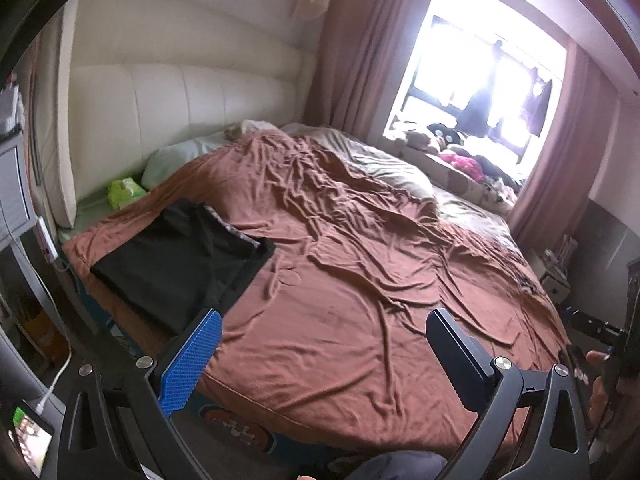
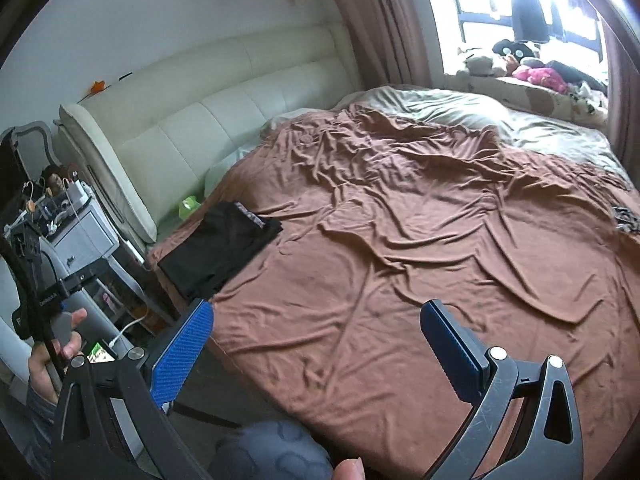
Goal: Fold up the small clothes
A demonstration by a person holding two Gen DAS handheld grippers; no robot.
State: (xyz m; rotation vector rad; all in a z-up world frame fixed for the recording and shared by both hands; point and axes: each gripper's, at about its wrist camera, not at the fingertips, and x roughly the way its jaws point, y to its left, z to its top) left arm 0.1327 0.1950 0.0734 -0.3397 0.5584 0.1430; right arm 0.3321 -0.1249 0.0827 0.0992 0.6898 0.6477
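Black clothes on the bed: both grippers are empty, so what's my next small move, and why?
Probably reach the left gripper toward the black clothes. Both it and the right gripper hang open and empty off the bed's near edge, and the clothes lie on the brown sheet, nearest the left.

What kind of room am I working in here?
A bedroom, by the look of it: a wide bed under a rumpled brown sheet, a padded cream headboard behind it, and a curtained window with soft toys on the sill. Black folded clothes lie on the bed.
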